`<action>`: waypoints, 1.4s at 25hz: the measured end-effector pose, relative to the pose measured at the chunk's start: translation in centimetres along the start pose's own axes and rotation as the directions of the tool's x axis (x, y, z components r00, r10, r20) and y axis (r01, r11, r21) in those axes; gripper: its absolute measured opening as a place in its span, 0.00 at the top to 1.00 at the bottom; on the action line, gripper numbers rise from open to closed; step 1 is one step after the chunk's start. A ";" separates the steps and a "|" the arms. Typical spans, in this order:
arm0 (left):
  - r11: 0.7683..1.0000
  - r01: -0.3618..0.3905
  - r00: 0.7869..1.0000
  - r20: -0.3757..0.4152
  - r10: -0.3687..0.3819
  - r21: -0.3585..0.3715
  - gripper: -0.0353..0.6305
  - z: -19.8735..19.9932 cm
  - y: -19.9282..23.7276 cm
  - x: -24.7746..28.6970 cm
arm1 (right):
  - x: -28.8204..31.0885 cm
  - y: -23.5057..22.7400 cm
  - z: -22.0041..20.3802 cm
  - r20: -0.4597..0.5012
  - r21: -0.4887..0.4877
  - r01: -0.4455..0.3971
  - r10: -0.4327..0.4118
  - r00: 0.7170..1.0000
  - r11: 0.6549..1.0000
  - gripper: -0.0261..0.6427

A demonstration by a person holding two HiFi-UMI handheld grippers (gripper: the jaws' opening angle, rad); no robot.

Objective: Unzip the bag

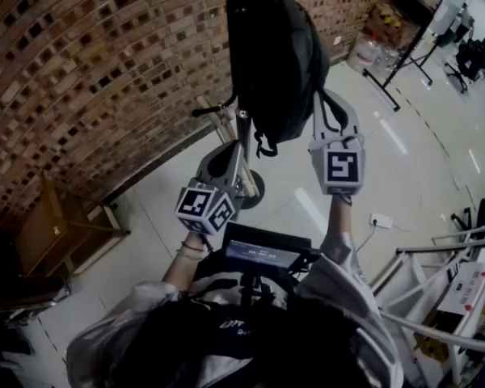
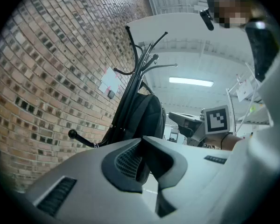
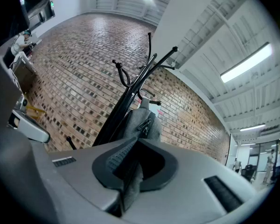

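Two claws are up at the bag (image 1: pixel 279 55), which hangs from the coat stand (image 3: pixel 126 92) near the brick wall (image 1: pixel 81 71). My right claw (image 3: pixel 130 167) is clamped on a grey strap (image 3: pixel 132 186) of it, steadying. My left claw (image 2: pixel 142 164), low at the bag's left, is pinched together, seemingly on nothing. Unzipping has not begun, I judge. Next the left must open and reach the zip pull (image 3: pixel 144 125) higher up. The bag looks closed, its contents hidden.
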State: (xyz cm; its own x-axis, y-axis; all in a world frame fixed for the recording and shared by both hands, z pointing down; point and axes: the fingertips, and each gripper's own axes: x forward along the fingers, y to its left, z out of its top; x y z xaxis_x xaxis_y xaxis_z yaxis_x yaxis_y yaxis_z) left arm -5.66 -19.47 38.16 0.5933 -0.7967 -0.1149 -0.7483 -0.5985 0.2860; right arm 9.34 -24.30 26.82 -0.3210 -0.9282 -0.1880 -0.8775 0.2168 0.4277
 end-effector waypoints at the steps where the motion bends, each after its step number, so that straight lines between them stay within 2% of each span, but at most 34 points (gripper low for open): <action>1: 1.000 0.006 1.000 0.003 -0.006 -0.001 0.94 0.1 0.3 0.3 | 0.4 0.0 0.0 -0.004 -0.009 -0.004 0.004 1.000 1.000 0.93; 3: 1.000 0.012 1.000 0.006 -0.012 -0.002 0.94 0.3 1.1 0.8 | 1.1 0.0 0.0 -0.010 -0.031 -0.010 0.010 1.000 0.999 0.85; 5: 1.000 0.020 1.000 0.006 -0.020 0.008 0.94 0.4 1.8 1.3 | 1.7 0.2 0.1 -0.018 -0.070 -0.014 0.013 1.000 0.997 0.85; 7: 1.000 0.021 1.000 0.004 -0.021 0.013 0.94 0.5 2.5 1.6 | 2.1 0.5 0.0 -0.031 -0.116 -0.023 0.020 0.999 0.993 0.79; 14: 1.000 0.016 1.000 -0.006 -0.016 -0.003 0.94 0.2 2.8 2.6 | 2.2 0.2 0.1 -0.058 -0.234 -0.064 0.052 0.997 0.970 0.79; 20: 0.999 0.037 0.999 -0.003 -0.037 0.008 0.94 0.1 1.5 3.4 | 2.3 0.0 0.1 -0.114 -0.380 -0.133 0.096 0.989 0.915 0.82; 23: 0.999 0.026 1.000 -0.002 -0.026 -0.019 0.94 0.2 0.5 3.8 | 2.2 0.1 0.3 -0.114 -0.410 -0.145 0.107 0.988 0.900 0.84; 26: 0.999 0.042 0.999 -0.003 -0.042 -0.002 0.94 0.1 -0.8 4.4 | 1.9 0.0 0.2 -0.109 -0.444 -0.153 0.116 0.987 0.883 0.88; 28: 0.999 0.029 1.000 0.005 -0.029 -0.022 0.94 0.8 -1.9 4.7 | 1.4 -0.2 0.3 -0.089 -0.450 -0.155 0.129 0.988 0.879 0.91; 32: 0.999 0.014 1.000 0.011 -0.014 -0.035 0.94 0.8 -2.7 5.1 | 0.7 -1.1 0.9 -0.037 -0.444 -0.140 0.138 0.990 0.885 0.93; 35: 1.000 0.018 1.000 0.007 -0.018 0.000 0.94 -0.3 -2.0 5.1 | 0.6 -1.8 1.6 0.006 -0.406 -0.124 0.138 0.990 0.905 0.94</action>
State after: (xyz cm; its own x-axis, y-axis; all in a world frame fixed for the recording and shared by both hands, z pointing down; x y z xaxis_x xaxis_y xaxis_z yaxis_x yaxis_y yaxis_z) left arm -1.06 -22.31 37.30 0.6047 -0.7863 -0.1267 -0.7375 -0.6128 0.2837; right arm 10.13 -24.76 24.48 -0.4410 -0.8877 -0.1324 -0.6099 0.1882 0.7698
